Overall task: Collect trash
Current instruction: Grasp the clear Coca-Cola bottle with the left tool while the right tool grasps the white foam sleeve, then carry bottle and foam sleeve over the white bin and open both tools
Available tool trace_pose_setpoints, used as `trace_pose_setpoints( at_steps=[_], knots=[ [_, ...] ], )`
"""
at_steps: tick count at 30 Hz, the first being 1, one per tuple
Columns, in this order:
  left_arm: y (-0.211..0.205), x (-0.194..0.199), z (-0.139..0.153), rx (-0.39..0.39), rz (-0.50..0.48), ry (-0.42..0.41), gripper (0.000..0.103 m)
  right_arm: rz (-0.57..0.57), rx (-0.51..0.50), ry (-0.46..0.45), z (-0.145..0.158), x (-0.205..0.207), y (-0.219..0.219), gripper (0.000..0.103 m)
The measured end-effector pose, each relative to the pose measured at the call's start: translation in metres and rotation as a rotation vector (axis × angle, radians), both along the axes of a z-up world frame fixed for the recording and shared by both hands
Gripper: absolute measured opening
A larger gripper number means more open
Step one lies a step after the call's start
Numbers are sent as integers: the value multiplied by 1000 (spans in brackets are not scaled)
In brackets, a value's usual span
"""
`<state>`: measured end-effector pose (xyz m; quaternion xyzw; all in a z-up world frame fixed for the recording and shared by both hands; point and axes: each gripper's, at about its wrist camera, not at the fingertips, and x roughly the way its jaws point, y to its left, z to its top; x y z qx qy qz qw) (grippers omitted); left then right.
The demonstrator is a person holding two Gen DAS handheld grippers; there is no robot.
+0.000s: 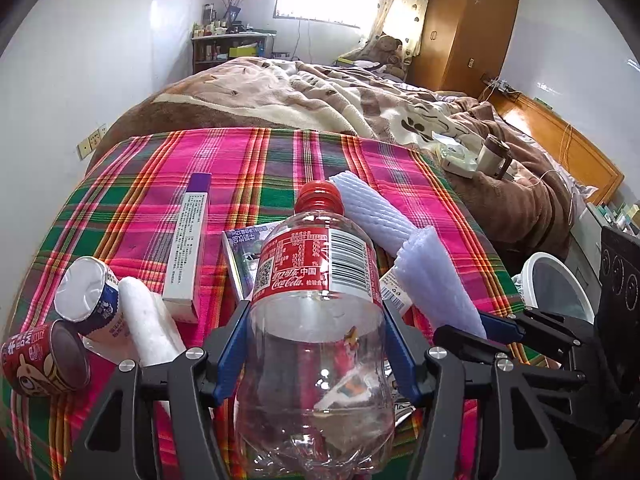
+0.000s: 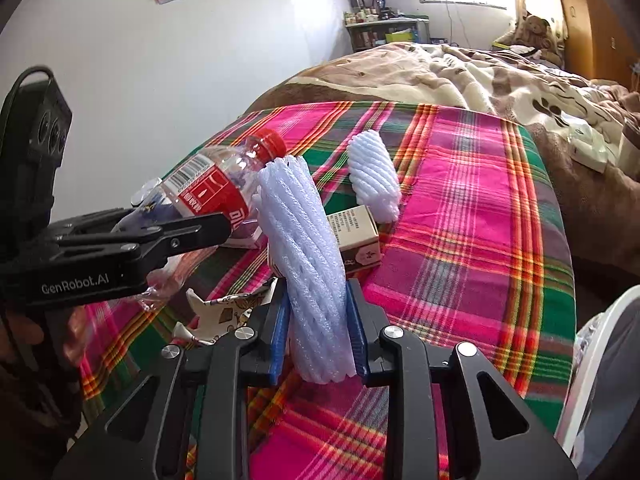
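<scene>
Lifting both catches clear of the plaid cloth [image 2: 460,208] on the bed calls for a steady, level carry toward the white bin [image 1: 560,280] at the cloth's right edge (squeezing harder would only crush them). The left tongs [image 1: 316,344] are clamped across the empty cola bottle [image 1: 316,280] near the cloth's front edge. The right tongs [image 2: 320,332] are pinched narrowly on a white foam sleeve [image 2: 304,248].

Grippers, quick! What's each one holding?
Left gripper: shut on the bottle.
Right gripper: shut on a foam sleeve.
</scene>
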<state>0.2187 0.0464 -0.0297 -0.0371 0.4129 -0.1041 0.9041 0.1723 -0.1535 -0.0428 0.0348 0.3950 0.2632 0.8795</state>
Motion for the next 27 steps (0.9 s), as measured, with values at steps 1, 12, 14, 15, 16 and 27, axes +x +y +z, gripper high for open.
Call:
trace_pose_setpoints(
  at_steps=[1, 12, 14, 15, 16, 27],
  knots=[
    [0, -2, 1, -2, -1, -6, 62, -5, 4, -3, 1, -1, -1, 27],
    [-12, -34, 21, 19, -2, -88, 62, -97, 30, -45, 12, -20, -19, 27],
    [-15, -40, 24, 17, -11, -99, 62, -116, 33, -54, 14, -24, -25, 27],
    [-16, -44, 26, 12, -15, -101, 62, -128, 33, -56, 15, -27, -28, 27],
    [-18, -48, 28, 16, -16, -111, 62, -136, 35, -60, 16, -28, -31, 27],
    [-55, -79, 49, 4, -94, -174, 62, -227, 45, -120, 30, -56, -67, 27]
  ],
)
